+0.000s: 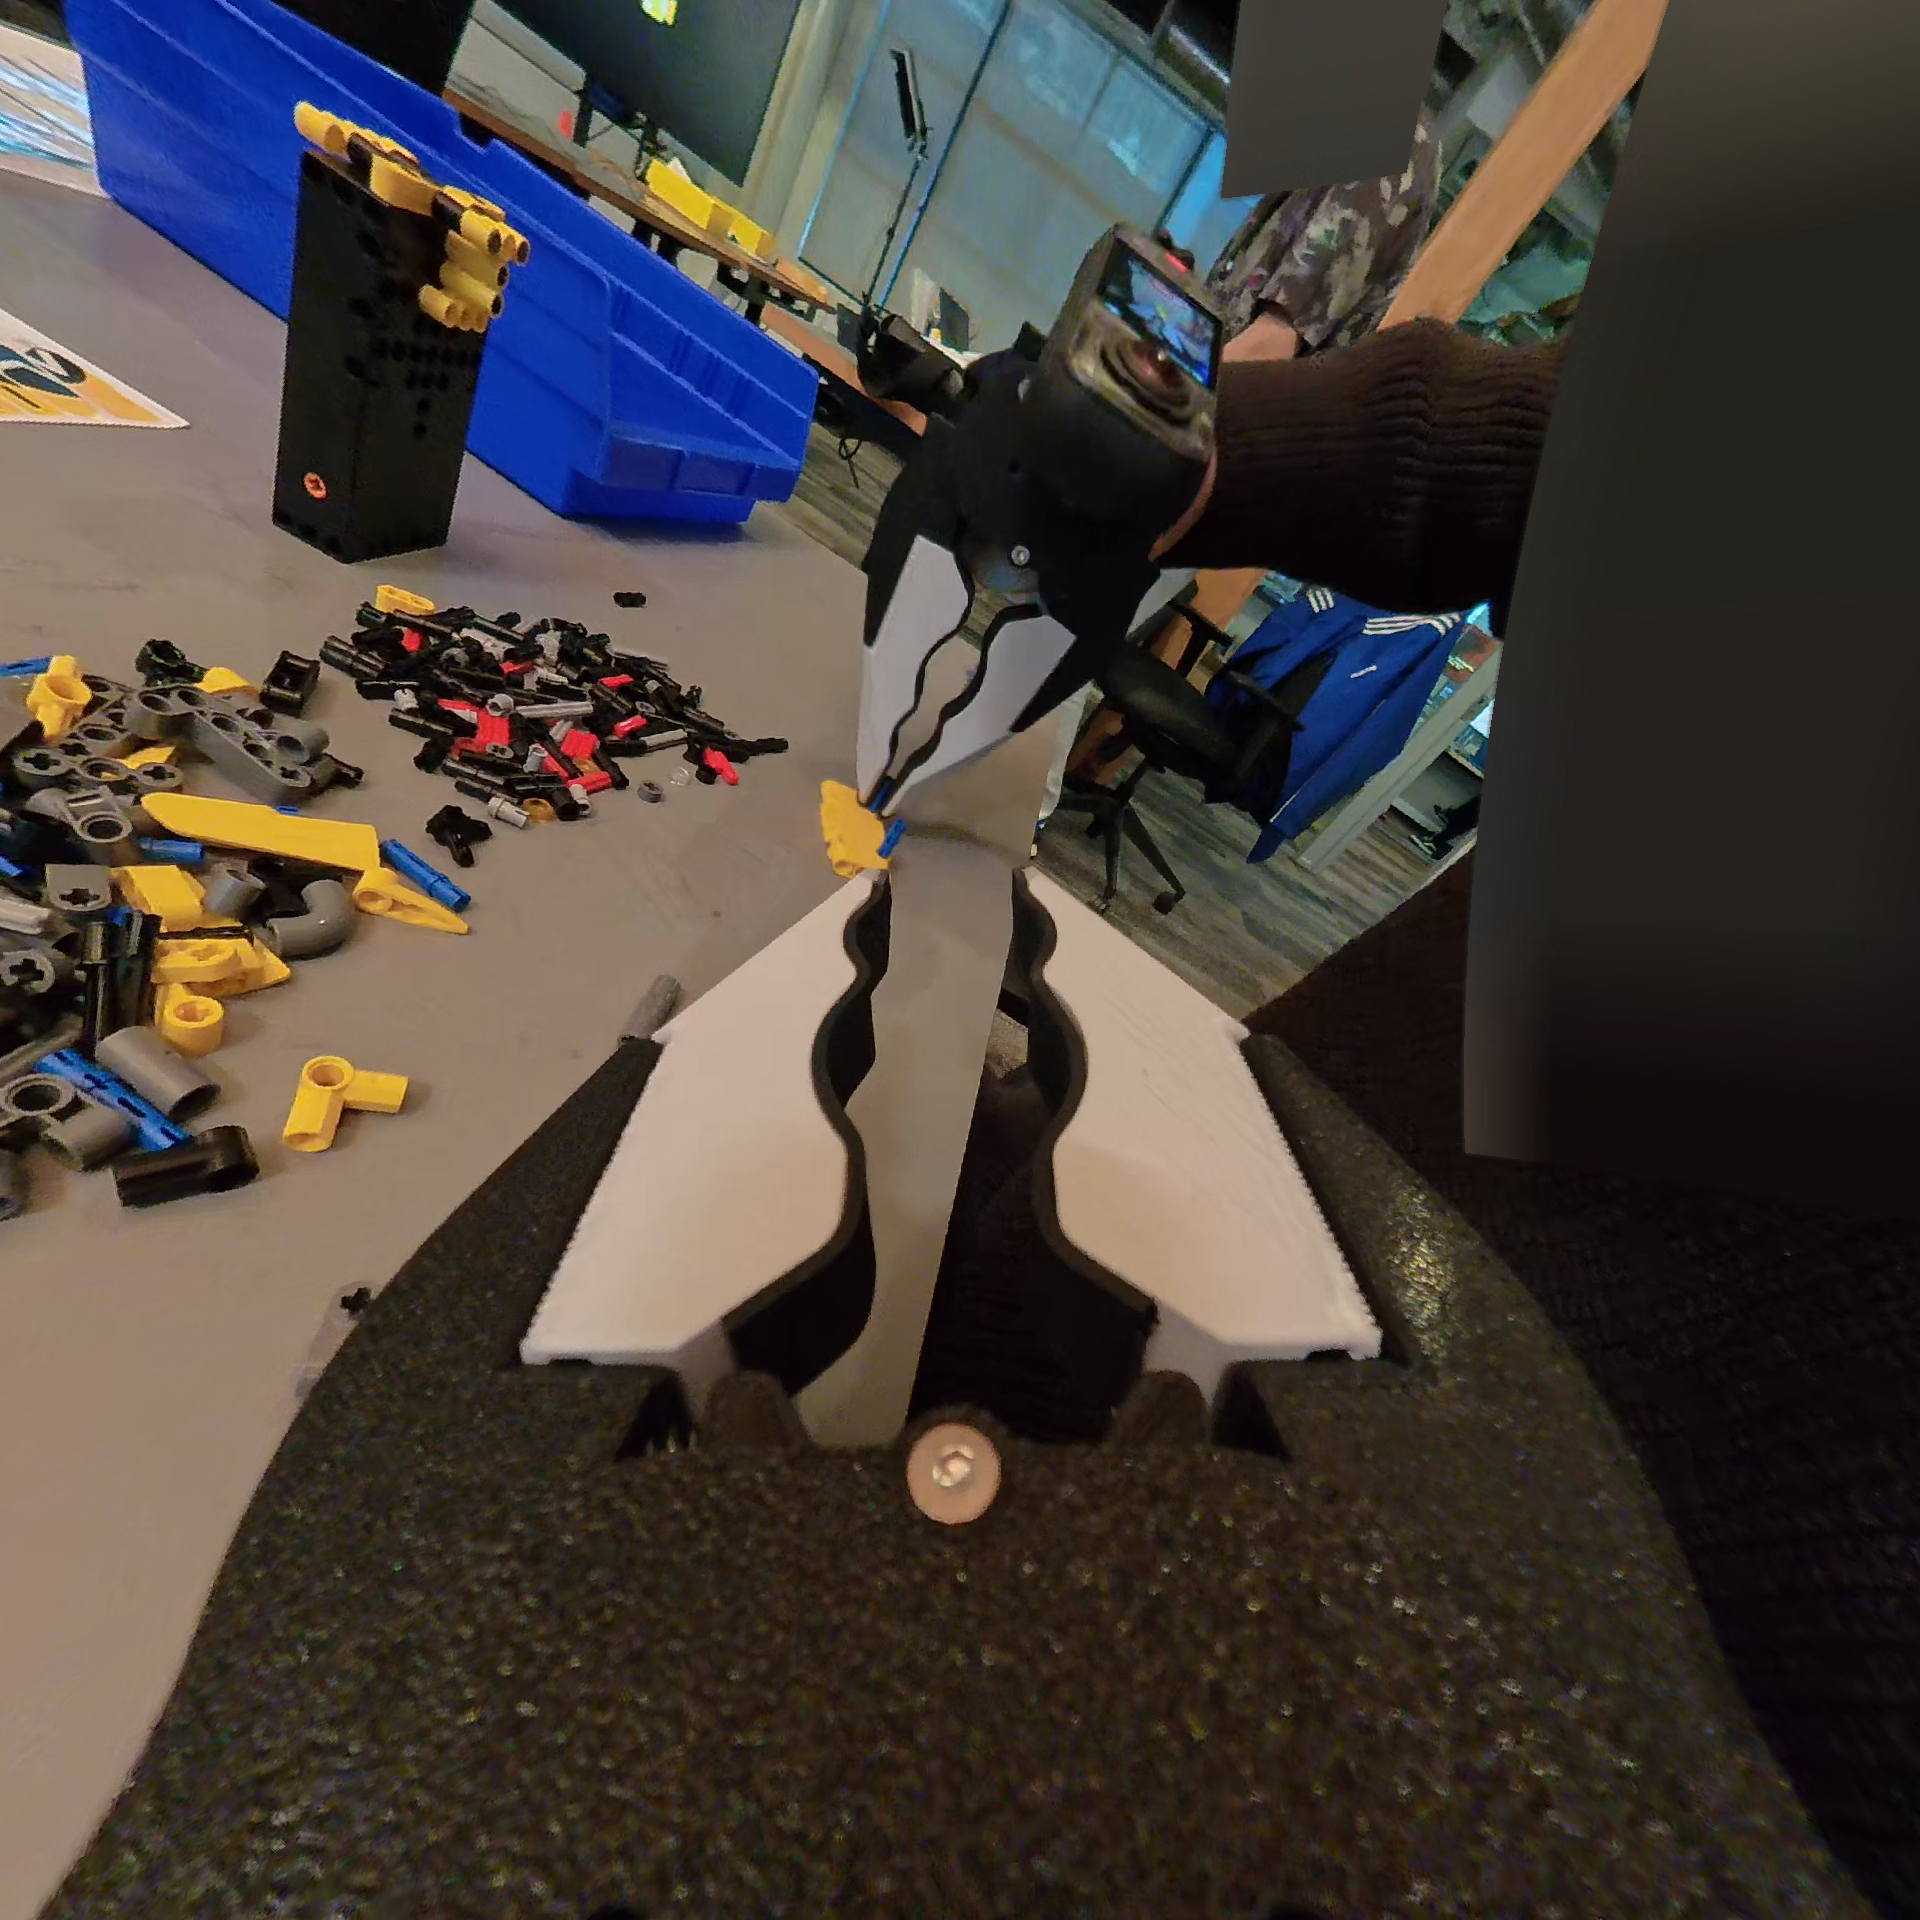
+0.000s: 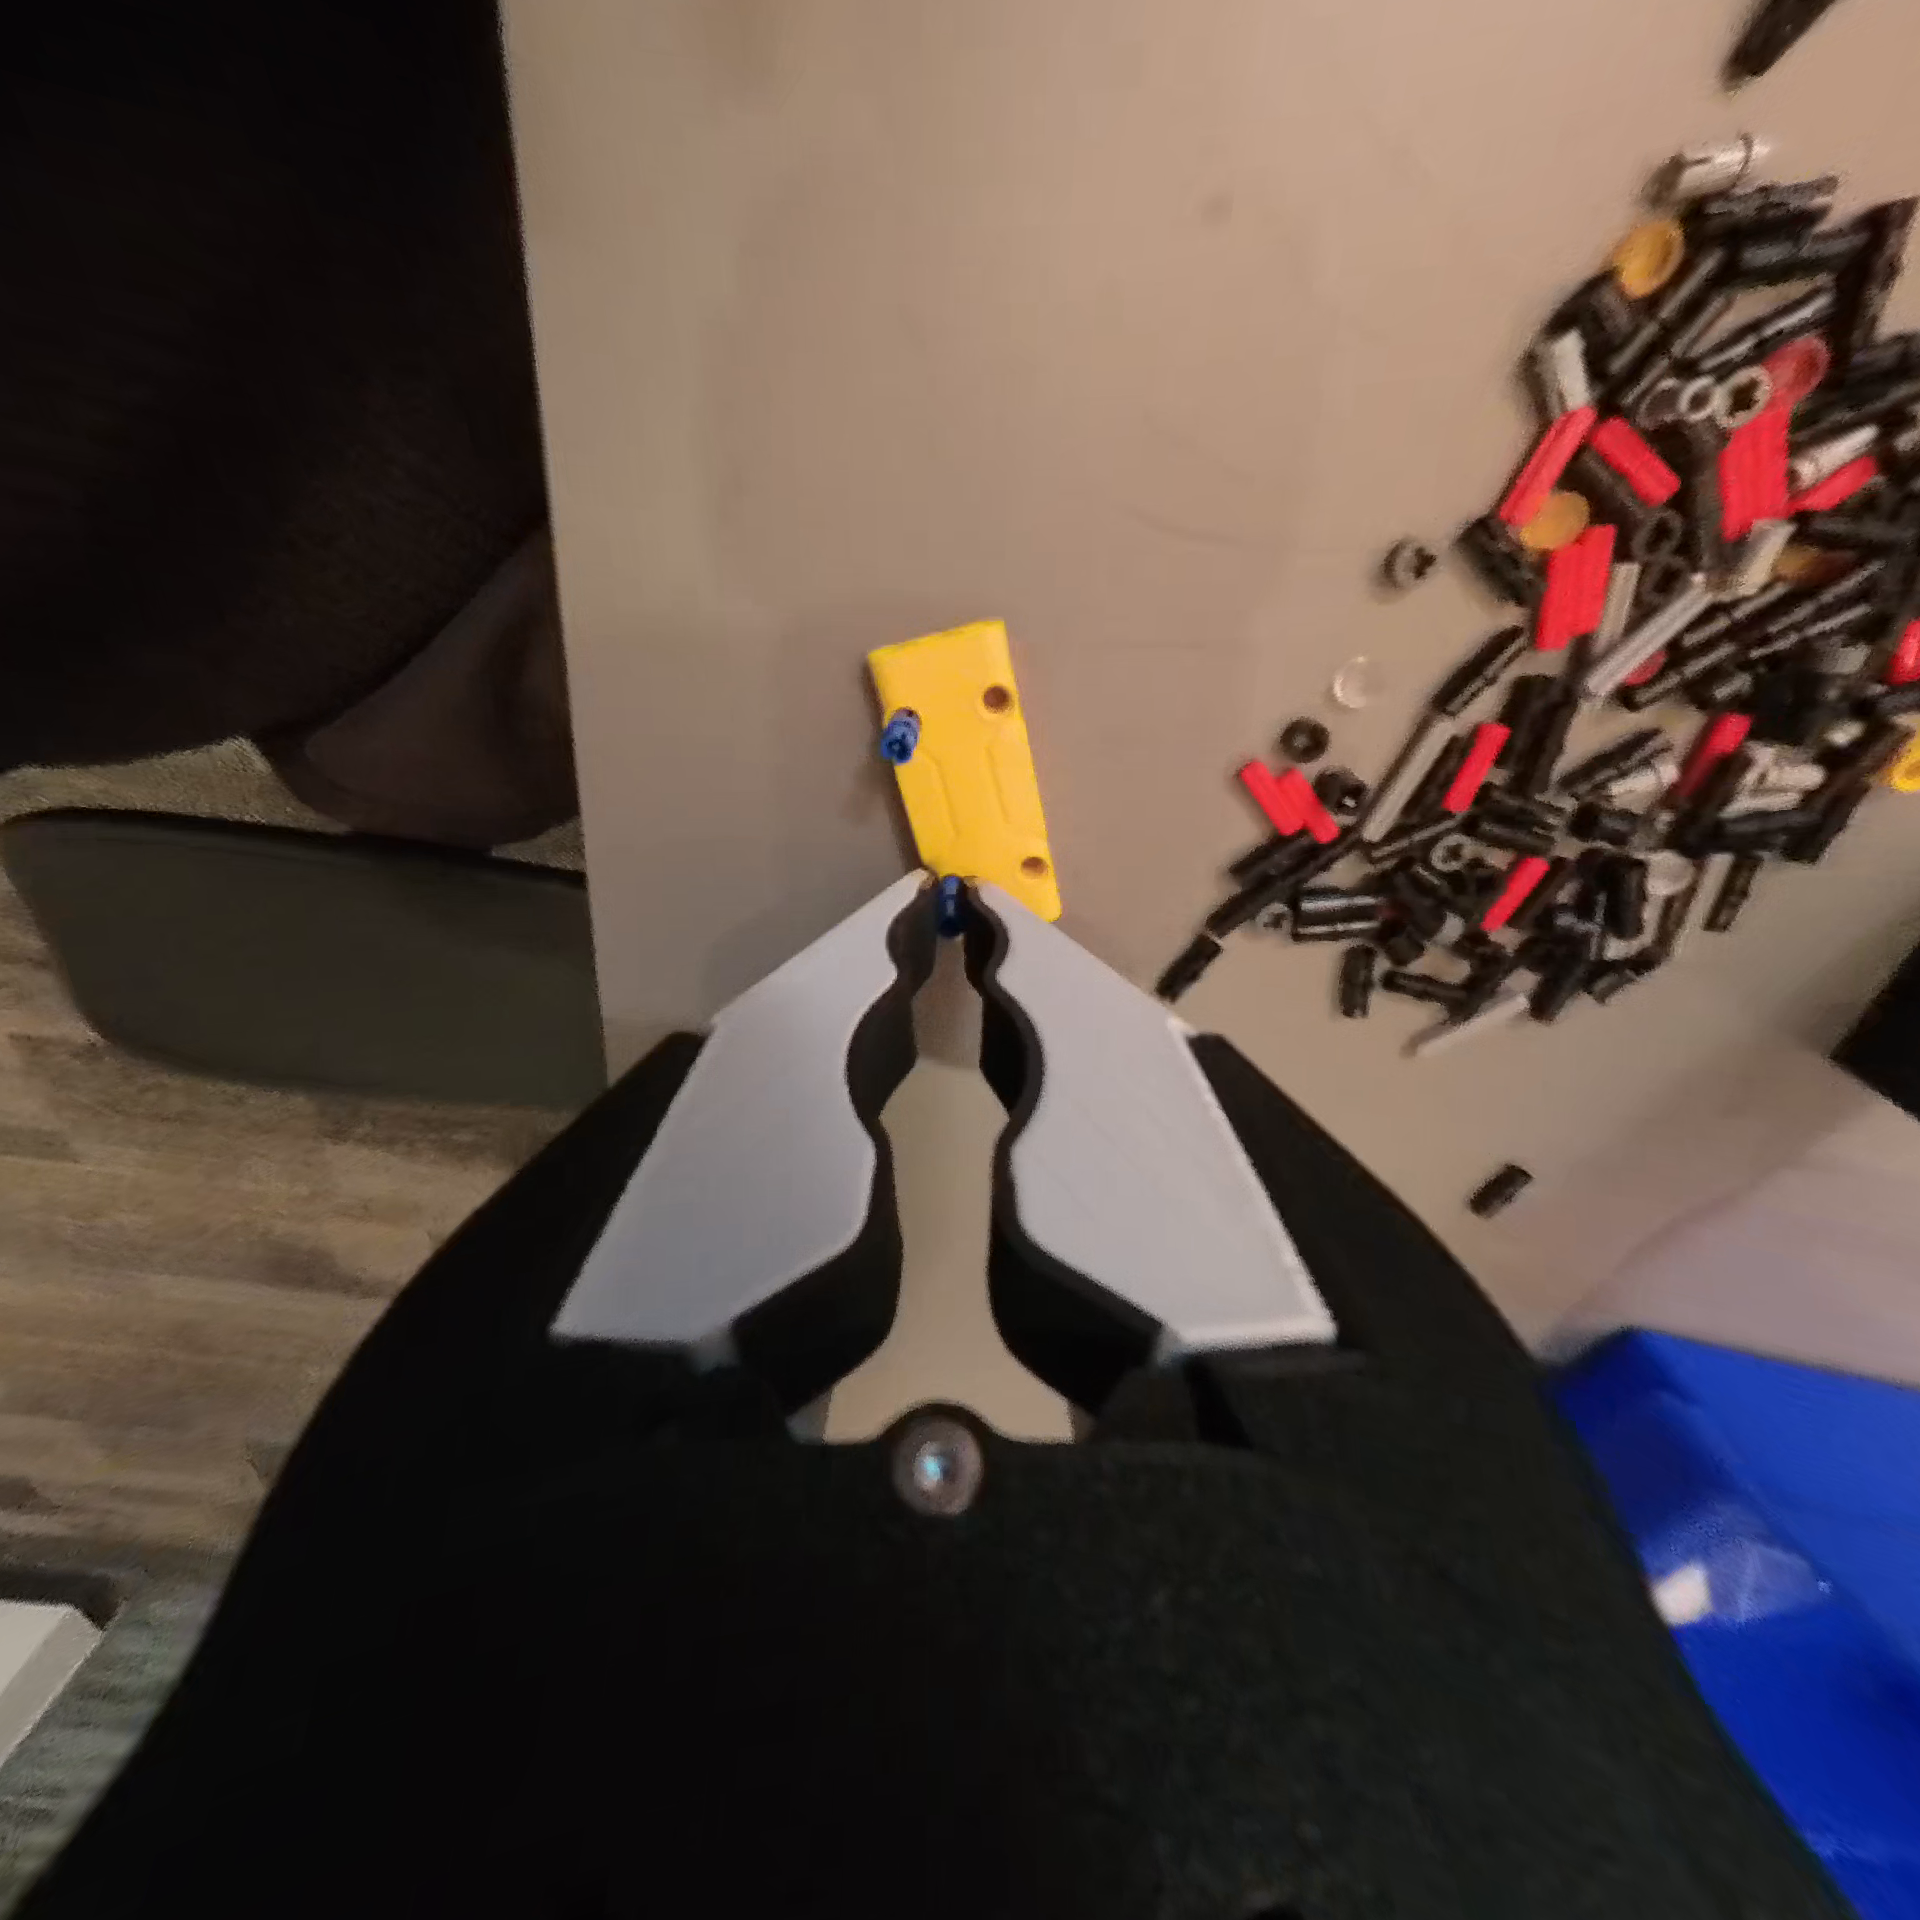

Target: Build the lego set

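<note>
A flat yellow panel piece [image 2: 966,769] lies on the grey table [image 2: 831,312] close to its edge. One blue pin [image 2: 900,736] sticks out of the panel's left side. My right gripper [image 2: 951,891] is shut on a second blue pin [image 2: 949,909] and holds it against the panel's near corner. In the left wrist view the right gripper [image 1: 883,798] comes down from above onto the yellow panel [image 1: 847,821]. My left gripper [image 1: 954,881] is open and empty, its fingertips just short of the panel, above the table edge.
A heap of black and red pins [image 1: 540,707] [image 2: 1662,623] lies beside the panel. Mixed yellow, grey and blue parts [image 1: 156,914] lie at the left. A black block tower with yellow parts on top [image 1: 374,364] stands before a blue bin [image 1: 582,332]. An office chair [image 1: 1174,727] stands beyond the table edge. One gripper's finger ends stand about 20 centimeters off the other's.
</note>
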The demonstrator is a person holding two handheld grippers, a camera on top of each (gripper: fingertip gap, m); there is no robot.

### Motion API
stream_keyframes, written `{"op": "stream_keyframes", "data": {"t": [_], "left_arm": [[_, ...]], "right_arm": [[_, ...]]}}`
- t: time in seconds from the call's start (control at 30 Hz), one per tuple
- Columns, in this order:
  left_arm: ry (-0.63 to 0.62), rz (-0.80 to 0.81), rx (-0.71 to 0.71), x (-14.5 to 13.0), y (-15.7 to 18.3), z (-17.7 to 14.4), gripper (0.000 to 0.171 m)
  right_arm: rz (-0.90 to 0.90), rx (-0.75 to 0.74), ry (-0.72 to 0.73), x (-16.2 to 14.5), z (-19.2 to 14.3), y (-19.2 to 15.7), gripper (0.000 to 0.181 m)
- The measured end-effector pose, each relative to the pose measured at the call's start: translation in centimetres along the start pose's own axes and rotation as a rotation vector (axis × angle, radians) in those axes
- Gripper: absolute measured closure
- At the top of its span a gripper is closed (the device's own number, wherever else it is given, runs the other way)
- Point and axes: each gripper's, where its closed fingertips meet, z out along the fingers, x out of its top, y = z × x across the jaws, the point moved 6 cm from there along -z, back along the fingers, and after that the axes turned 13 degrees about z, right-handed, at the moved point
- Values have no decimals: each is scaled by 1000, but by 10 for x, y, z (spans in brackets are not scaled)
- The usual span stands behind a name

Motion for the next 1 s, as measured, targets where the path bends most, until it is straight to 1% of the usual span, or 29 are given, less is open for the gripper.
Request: {"op": "stream_keyframes", "data": {"t": [0.1, 0.27, 0.4, 0.47, 0.63, 0.7, 0.8, 0.87, 0.93, 1.0], "left_arm": [[0, -12, -5, 0, -1, 0, 148], [15, -39, -17, 1, -3, -1, 148], [22, -40, -15, 1, -3, -2, 148], [18, -34, -12, 1, -3, -2, 148], [2, -23, -2, -1, -2, 0, 148], [-3, -20, 2, -1, -2, 0, 148], [-23, -25, 10, -3, -4, 3, 148], [-33, -27, 12, -3, -4, 6, 148], [-8, -57, -17, -2, -1, 9, 148], [19, -107, -41, 0, -1, 13, 148]], "right_arm": [[-14, -37, -29, 0, 0, 1, 178], [58, -54, -9, -1, 0, 1, 177], [80, -90, 24, -1, 0, -1, 173], [114, -86, 62, -2, -2, -3, 162], [228, -80, 242, -7, -11, -5, 149], [253, -97, 311, -11, -8, -5, 141], [265, -118, 344, -16, 6, -4, 139], [302, -79, 410, -13, 7, -4, 143], [327, -24, 433, -11, 10, -5, 142], [327, -6, 463, -8, 12, -7, 143]]}}
